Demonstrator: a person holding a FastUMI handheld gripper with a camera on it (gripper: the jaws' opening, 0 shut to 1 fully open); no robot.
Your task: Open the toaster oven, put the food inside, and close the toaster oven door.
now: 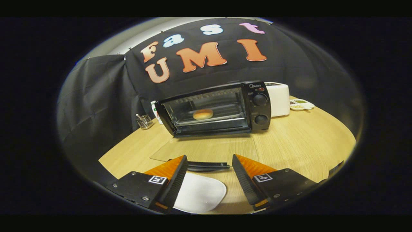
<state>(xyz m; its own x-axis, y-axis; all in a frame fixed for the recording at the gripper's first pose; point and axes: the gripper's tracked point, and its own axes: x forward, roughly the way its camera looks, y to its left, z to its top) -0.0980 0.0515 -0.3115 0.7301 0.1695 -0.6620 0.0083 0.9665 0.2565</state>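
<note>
A black toaster oven (260,108) stands at the back of the round wooden table (299,145). Its glass door (206,148) hangs fully open, lying flat toward me, with the dark handle (207,166) at its near edge. A round bun (202,114) rests on the wire rack inside the oven. My gripper (209,156) is open and holds nothing. The door handle lies just between and below its fingertips, and I see no contact with it. An empty white plate (199,193) lies under the fingers, close to me.
A white appliance (279,98) stands right behind the oven's right side, with a small dish of condiments (301,104) beside it. A wire holder (145,122) and a white bottle-like object (154,111) sit left of the oven. Black cloth walls the booth.
</note>
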